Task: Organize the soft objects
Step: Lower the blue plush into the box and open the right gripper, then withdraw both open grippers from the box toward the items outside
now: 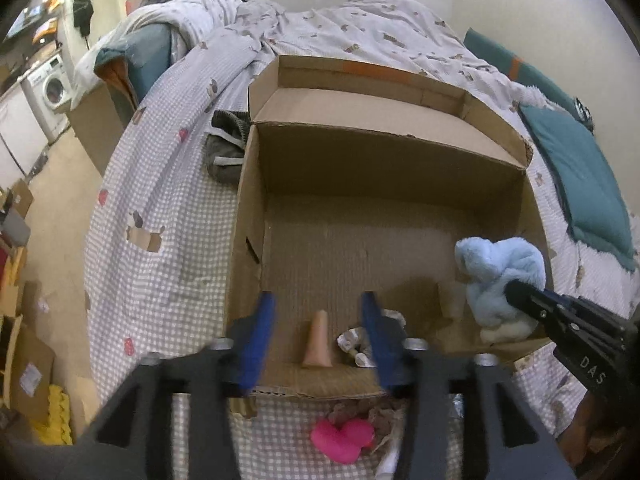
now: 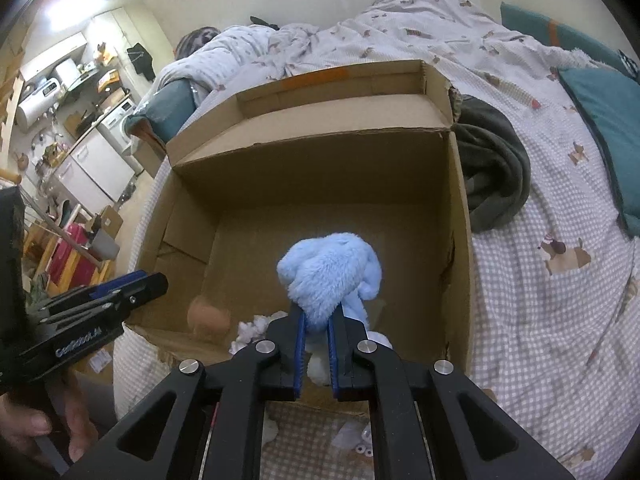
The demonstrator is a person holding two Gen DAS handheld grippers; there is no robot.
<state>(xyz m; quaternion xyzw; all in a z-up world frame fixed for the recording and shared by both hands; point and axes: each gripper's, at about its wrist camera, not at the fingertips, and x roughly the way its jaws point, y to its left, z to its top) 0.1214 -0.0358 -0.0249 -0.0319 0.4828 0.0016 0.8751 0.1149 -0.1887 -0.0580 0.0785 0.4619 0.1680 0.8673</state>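
Observation:
An open cardboard box (image 1: pixel 384 160) (image 2: pixel 320 168) stands on the checked bedcover. My left gripper (image 1: pixel 318 304) is open above the box's near end, and a peach soft cone (image 1: pixel 317 338) (image 2: pixel 209 316) lies on the box floor between its blue fingers, untouched. A small silver-white crumpled item (image 1: pixel 354 342) (image 2: pixel 256 330) lies beside the cone. My right gripper (image 2: pixel 318 312) is shut on a light blue plush toy (image 2: pixel 330 274) (image 1: pixel 500 276), which hangs over the box's near right part. A pink plush (image 1: pixel 344 438) lies on the bed in front of the box.
A dark grey garment (image 1: pixel 226 148) (image 2: pixel 492 168) lies beside the box. A teal pillow (image 1: pixel 580 184) (image 2: pixel 608 128) rests at the right, a rumpled duvet (image 1: pixel 320 28) behind. At the left, the floor holds boxes, and a washing machine (image 1: pixel 52 88) stands further back. A hand (image 2: pixel 36 428) holds the left gripper.

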